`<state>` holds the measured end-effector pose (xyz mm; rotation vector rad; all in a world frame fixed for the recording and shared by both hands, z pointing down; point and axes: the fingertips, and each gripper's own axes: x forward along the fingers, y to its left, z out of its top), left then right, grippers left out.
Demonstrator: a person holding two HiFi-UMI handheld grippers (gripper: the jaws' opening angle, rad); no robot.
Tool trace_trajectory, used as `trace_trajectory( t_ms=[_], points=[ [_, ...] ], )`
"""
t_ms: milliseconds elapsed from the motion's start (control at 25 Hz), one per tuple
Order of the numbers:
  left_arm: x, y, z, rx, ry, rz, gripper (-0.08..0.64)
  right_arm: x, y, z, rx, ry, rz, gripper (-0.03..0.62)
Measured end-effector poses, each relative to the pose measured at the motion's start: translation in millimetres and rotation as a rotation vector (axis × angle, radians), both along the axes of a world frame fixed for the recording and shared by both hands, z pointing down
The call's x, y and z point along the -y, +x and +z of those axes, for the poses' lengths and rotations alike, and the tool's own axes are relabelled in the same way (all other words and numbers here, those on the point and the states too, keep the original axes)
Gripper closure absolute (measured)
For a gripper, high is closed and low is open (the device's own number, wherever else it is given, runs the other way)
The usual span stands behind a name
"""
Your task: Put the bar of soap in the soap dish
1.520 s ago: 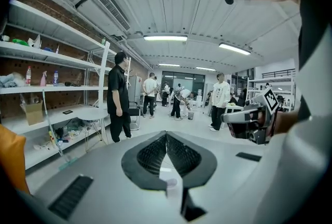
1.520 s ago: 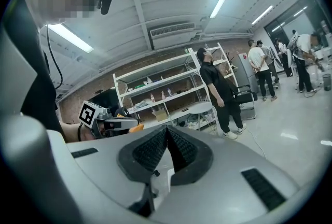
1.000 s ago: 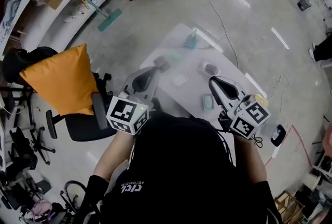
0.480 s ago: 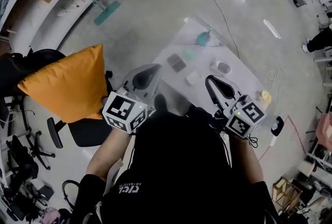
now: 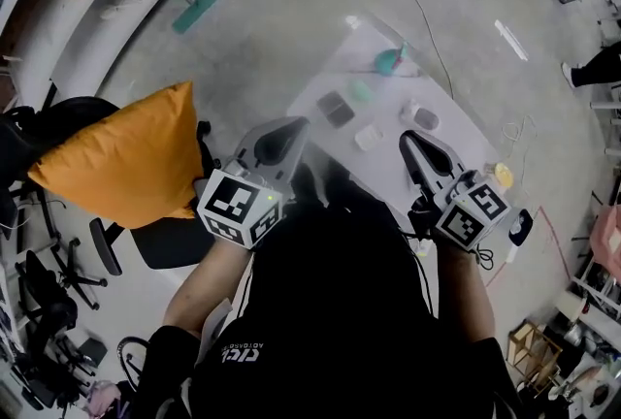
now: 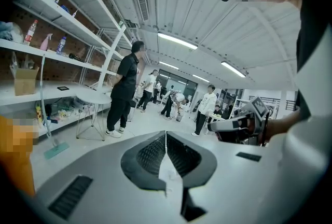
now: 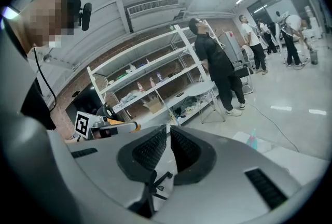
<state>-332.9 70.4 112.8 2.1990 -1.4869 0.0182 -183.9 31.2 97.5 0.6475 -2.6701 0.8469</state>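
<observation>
A small white table [image 5: 330,78] stands ahead of me in the head view. On it lie a white bar-shaped block [image 5: 367,137], a grey oval dish-like piece [image 5: 420,117], a dark grey square [image 5: 336,109] and a pale green piece [image 5: 361,90]. I cannot tell which of them is the soap or the dish. My left gripper [image 5: 299,124] hangs shut and empty at the table's near left edge, apart from the items. My right gripper [image 5: 408,136] is shut and empty just right of the white block. In both gripper views the jaws meet with nothing between them.
A teal bottle [image 5: 388,60] stands at the table's far end. An office chair with an orange cushion [image 5: 126,155] sits to the left. A mop [image 5: 194,10] lies on the floor. A cable [image 5: 427,29] runs past the table. People [image 6: 122,93] stand by shelves.
Both grippers stayed shut and moved forward and slightly down toward the table's near edge. A pale teal bar seen at the table's front a second ago is now covered by the right gripper.
</observation>
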Motion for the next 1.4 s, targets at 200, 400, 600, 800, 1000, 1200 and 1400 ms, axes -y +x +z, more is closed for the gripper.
trace_trajectory(
  t_ms=[200,400,600,800,1000,1200,1400],
  points=[
    [13.5,-7.7,19.0,0.02,-0.034,-0.049,0.549,22.6,9.5,18.7,0.018,-0.029,0.0,0.572],
    [35.3,0.6,33.3,0.018,-0.085,-0.074,0.549,42.7,17.4,35.3,0.056,-0.072,-0.024,0.572],
    [61.0,13.5,47.1,0.058,-0.108,-0.117,0.551,63.6,32.6,52.5,0.07,-0.099,-0.086,0.572],
    [85.6,24.4,77.2,0.076,-0.118,-0.155,0.551,81.6,40.8,93.1,0.051,-0.136,-0.135,0.572],
    [98.5,17.6,140.6,0.068,-0.168,-0.136,0.551,96.7,27.5,156.8,0.025,-0.21,-0.141,0.572],
    [108.1,24.9,172.2,0.031,-0.182,-0.112,0.551,98.4,20.1,189.5,0.014,-0.247,-0.162,0.572],
    [108.5,32.1,211.7,0.02,-0.209,-0.082,0.551,95.1,14.0,227.4,-0.019,-0.264,-0.192,0.572]
  ],
)
